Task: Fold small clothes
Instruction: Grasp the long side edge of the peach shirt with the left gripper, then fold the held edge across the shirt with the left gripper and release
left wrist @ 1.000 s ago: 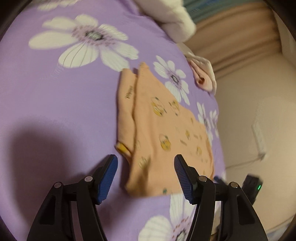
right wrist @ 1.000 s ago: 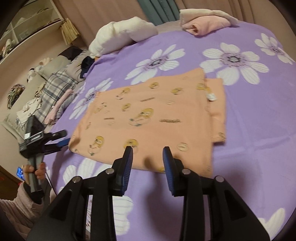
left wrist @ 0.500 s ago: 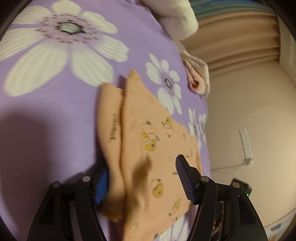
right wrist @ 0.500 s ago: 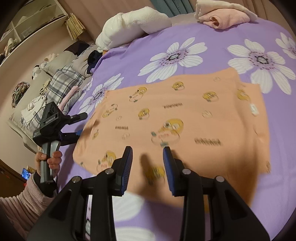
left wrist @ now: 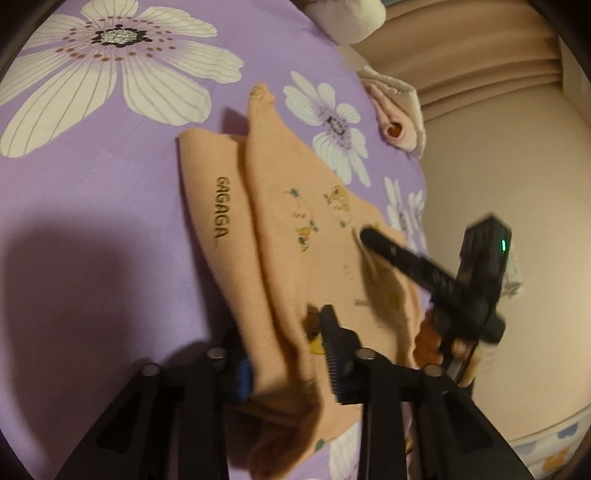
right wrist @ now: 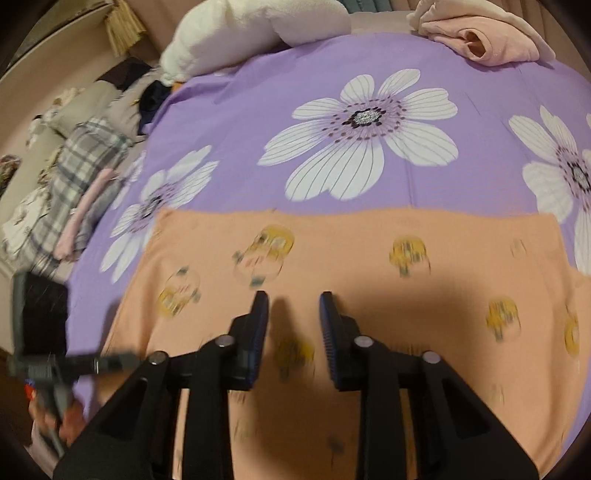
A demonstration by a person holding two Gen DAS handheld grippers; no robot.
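A small peach garment with yellow cartoon prints lies part-folded on the purple flowered bedspread. In the left wrist view my left gripper has its fingers either side of the garment's near edge, and the cloth bunches between them. My right gripper shows there as a dark arm, its tip pressed on the garment's right part. In the right wrist view the garment fills the lower half, and my right gripper sits low over it, jaws a little apart with nothing between them.
A folded pink garment and a white pillow lie at the far edge of the bed. Plaid and pale clothes are piled at the left. A beige wall stands right of the bed.
My left gripper has moved onto the garment's near edge and narrowed around it. My right gripper has moved forward and down over the garment's middle.
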